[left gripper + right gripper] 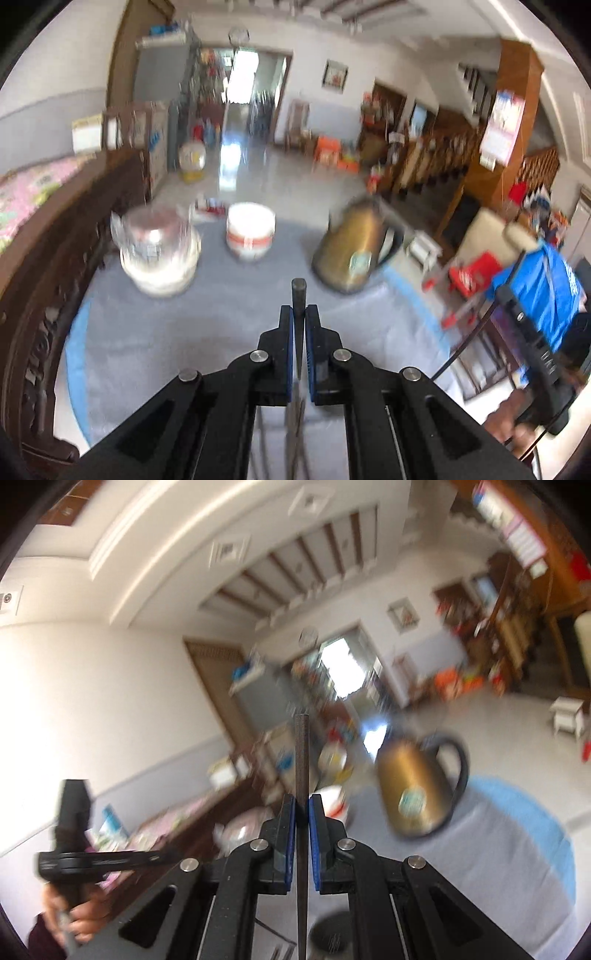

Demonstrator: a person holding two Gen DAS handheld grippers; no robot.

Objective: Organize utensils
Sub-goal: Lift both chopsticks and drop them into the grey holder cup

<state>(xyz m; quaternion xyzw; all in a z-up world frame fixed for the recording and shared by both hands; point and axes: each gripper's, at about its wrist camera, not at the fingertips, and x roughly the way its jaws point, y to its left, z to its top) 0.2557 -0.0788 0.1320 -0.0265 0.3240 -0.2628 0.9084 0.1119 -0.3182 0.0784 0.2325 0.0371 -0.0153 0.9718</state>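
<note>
My left gripper [299, 312] is shut on a utensil whose dark handle end [299, 290] sticks up past the fingertips. Its thin metal part shows blurred below the pads. It hangs above the round table's grey-blue cloth [177, 339]. My right gripper [302, 801] is shut on a long slim dark utensil [302, 746] that runs straight up between the blue pads and down past them. It is lifted and points level into the room. A dark round container [332, 938] shows blurred beneath it. In each view, a hand holds the other gripper's black handle [532, 343] [72, 827] off to the side.
On the table stand a golden kettle [354, 254] [413, 790], white bowls under a glass lid [159, 254] and a white stack with a red band [251, 236]. A carved dark wooden bench [48, 280] borders the table's left side. Red stools [476, 273] stand to the right.
</note>
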